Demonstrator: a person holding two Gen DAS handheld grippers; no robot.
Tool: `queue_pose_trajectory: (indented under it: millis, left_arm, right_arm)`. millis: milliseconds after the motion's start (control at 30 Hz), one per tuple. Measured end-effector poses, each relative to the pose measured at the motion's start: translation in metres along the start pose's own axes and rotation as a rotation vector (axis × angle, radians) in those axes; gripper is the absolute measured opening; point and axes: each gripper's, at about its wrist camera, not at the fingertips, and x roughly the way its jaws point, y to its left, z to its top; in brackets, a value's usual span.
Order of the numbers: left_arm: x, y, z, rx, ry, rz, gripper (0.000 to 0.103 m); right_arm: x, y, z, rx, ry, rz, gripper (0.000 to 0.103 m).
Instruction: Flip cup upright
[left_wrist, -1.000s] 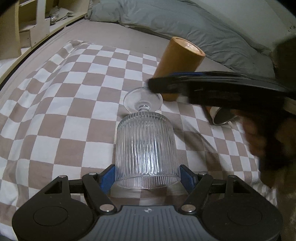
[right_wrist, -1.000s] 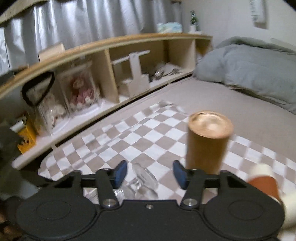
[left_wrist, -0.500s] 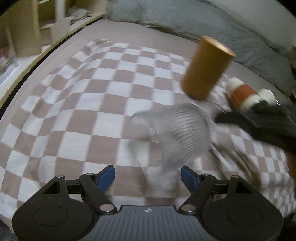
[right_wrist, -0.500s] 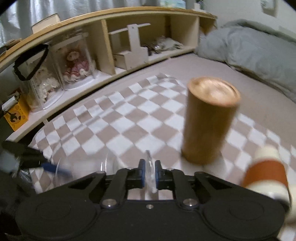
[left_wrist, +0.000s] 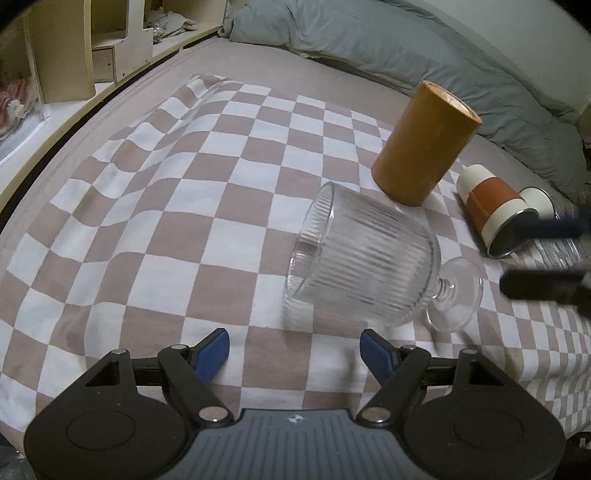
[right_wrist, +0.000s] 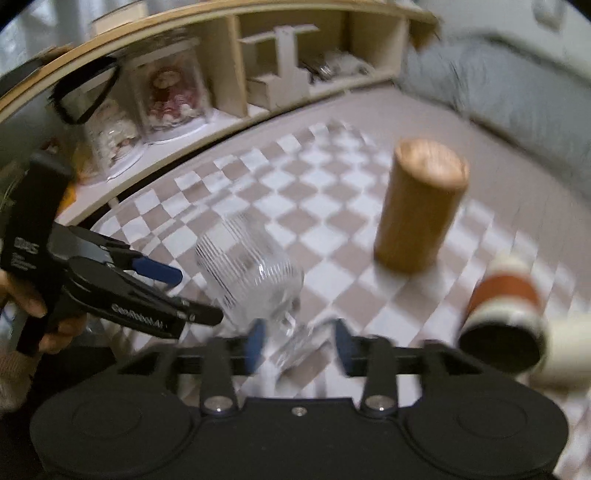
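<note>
A clear ribbed glass goblet (left_wrist: 369, 258) lies tilted on its side on the checkered cloth (left_wrist: 184, 184), mouth to the left, foot to the right. My left gripper (left_wrist: 295, 350) is open and empty just in front of it. In the right wrist view the goblet (right_wrist: 251, 269) leans with its foot between the fingers of my right gripper (right_wrist: 297, 345), which is open. The left gripper also shows in the right wrist view (right_wrist: 155, 291), left of the goblet. The right gripper's fingers (left_wrist: 543, 284) show blurred at the right edge of the left wrist view.
A tall brown cylinder (left_wrist: 424, 144) stands behind the goblet. A white and rust-coloured cup (left_wrist: 495, 210) lies on its side to the right, beside another white cup (left_wrist: 537, 197). A wooden shelf (right_wrist: 258, 74) runs along the far left. A grey duvet (left_wrist: 406, 48) lies behind.
The goblet went from mouth-down in my left gripper to lying tilted on the cloth. My left gripper let go and pulled back. My right gripper had shut on the foot and has opened.
</note>
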Motion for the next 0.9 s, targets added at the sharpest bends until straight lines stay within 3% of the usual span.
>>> queue_pose_trajectory:
  millis: [133,300,367,567,733,900]
  left_arm:
    - [0.0,0.0,-0.005,0.024,0.01,-0.019,0.078]
    - [0.0,0.0,-0.012,0.084,0.016,-0.057,0.078]
    - [0.0,0.003,-0.014,0.089,0.016,-0.071,0.077]
    - [-0.004,0.012,-0.017,0.08,0.011,-0.091,0.077]
    - [-0.01,0.021,-0.019,0.066,0.003,-0.101,0.077]
    - [-0.023,0.028,-0.02,0.009,-0.07,-0.123,0.078]
  right_arm:
    - [-0.002,0.011,0.036,-0.129,0.027,0.057,0.069]
    - [0.038,0.046,0.077,-0.332,0.149,0.086,0.075]
    - [0.058,0.059,0.087,-0.426,0.221,0.119,0.077]
    - [0.098,0.086,0.092,-0.647,0.354,0.08,0.077]
    - [0.118,0.087,0.095,-0.613,0.383,0.032,0.073]
    - [0.099,0.08,0.08,-0.582,0.253,0.033,0.072]
